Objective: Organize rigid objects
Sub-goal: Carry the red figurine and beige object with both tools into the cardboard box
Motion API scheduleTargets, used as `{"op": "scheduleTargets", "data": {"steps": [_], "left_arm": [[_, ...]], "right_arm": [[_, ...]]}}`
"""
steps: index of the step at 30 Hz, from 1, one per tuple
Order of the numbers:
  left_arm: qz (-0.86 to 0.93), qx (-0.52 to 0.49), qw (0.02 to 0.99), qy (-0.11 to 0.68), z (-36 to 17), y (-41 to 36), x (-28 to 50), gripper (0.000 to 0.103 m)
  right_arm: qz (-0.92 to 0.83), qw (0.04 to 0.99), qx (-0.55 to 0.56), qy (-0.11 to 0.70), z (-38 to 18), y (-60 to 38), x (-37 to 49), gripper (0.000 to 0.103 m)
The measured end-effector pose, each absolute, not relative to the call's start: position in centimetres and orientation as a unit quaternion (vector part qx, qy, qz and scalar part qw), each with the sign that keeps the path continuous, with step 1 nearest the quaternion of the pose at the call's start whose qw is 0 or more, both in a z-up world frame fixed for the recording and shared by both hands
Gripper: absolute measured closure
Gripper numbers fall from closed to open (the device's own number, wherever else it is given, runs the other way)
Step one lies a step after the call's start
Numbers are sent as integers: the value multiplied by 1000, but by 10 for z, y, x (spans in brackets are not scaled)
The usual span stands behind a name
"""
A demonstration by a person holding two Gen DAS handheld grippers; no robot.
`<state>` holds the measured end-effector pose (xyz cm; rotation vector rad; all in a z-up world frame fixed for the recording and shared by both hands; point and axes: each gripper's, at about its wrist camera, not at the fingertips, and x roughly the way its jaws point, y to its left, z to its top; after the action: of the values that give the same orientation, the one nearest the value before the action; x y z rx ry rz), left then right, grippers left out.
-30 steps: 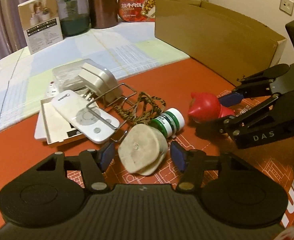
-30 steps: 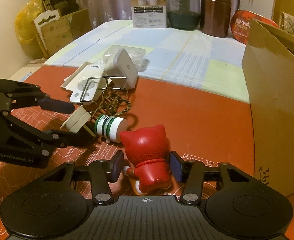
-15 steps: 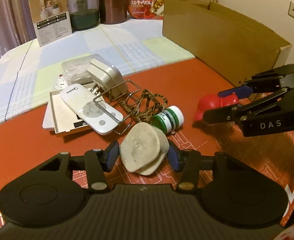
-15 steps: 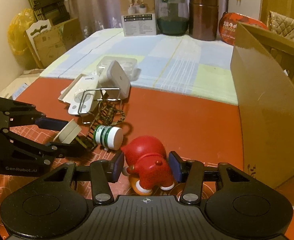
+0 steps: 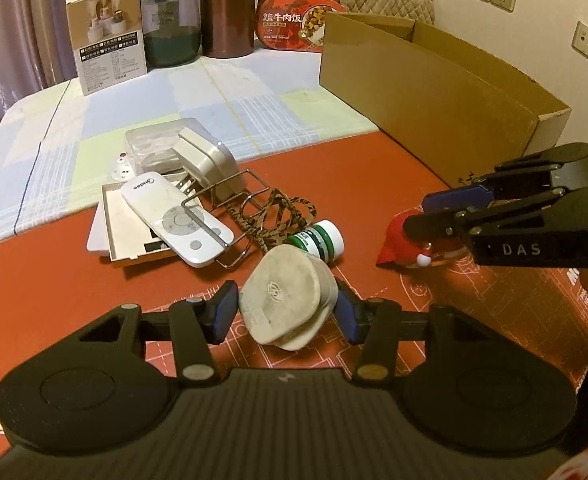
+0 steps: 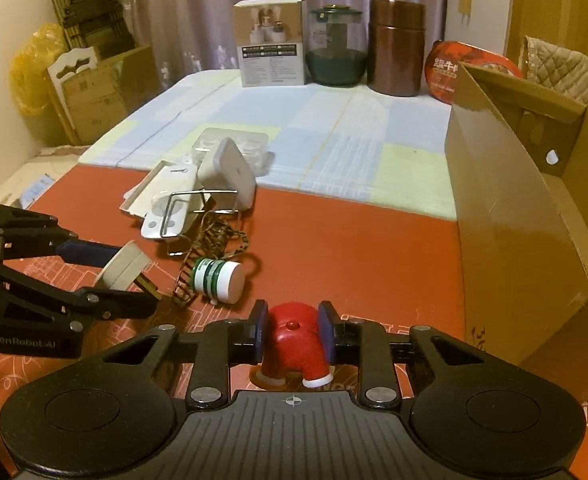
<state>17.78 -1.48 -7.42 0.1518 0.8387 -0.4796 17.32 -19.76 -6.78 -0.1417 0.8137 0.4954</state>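
Red toy figure [image 6: 295, 336] is pinched tight between the pads of the right tongs [image 6: 292, 332], which have just closed in on it; it sits low between the fingers, tipped head-down. From the left camera the same toy [image 5: 403, 242] pokes out under that gripper, near the long cardboard box [image 5: 433, 92]. Left tongs [image 5: 288, 310] are only partly open, clamped on both sides of a chunky off-white plug [image 5: 288, 300], so that one's held too. Just beyond the plug, a green-and-white bottle [image 5: 317, 240] lies on its side on the red table [image 5: 353, 184], beside a brown cord [image 5: 274, 220], a wire rack [image 5: 230, 216] and a white remote [image 5: 174, 220].
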Motion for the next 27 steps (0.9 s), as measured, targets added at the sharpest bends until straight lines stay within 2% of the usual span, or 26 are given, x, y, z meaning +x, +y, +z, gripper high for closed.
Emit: {"op": "scheduleTargets", "data": {"steps": [3, 5, 8, 10, 20, 21, 22, 27], "left_arm": [[-231, 74, 881, 406, -77, -14, 177, 57], [-230, 72, 880, 409, -78, -14, 178, 57], [-232, 71, 880, 409, -79, -14, 180, 57], [-234, 71, 879, 408, -78, -15, 180, 57], [-241, 72, 878, 407, -78, -19, 181, 57], [-241, 71, 878, 406, -77, -19, 181, 57], [-241, 71, 879, 406, -76, -19, 181, 57], [-239, 71, 882, 399, -70, -19, 178, 57]], "right_arm": [[240, 887, -78, 385, -69, -199, 169, 77], [236, 885, -81, 394, -72, -200, 169, 64], [233, 876, -86, 414, -80, -199, 170, 54], [234, 874, -95, 416, -83, -198, 169, 51], [224, 861, -144, 433, -98, -195, 170, 51], [226, 860, -140, 436, -99, -196, 170, 53], [228, 859, -136, 438, -99, -196, 170, 60], [231, 871, -122, 416, -87, -195, 164, 60]]}}
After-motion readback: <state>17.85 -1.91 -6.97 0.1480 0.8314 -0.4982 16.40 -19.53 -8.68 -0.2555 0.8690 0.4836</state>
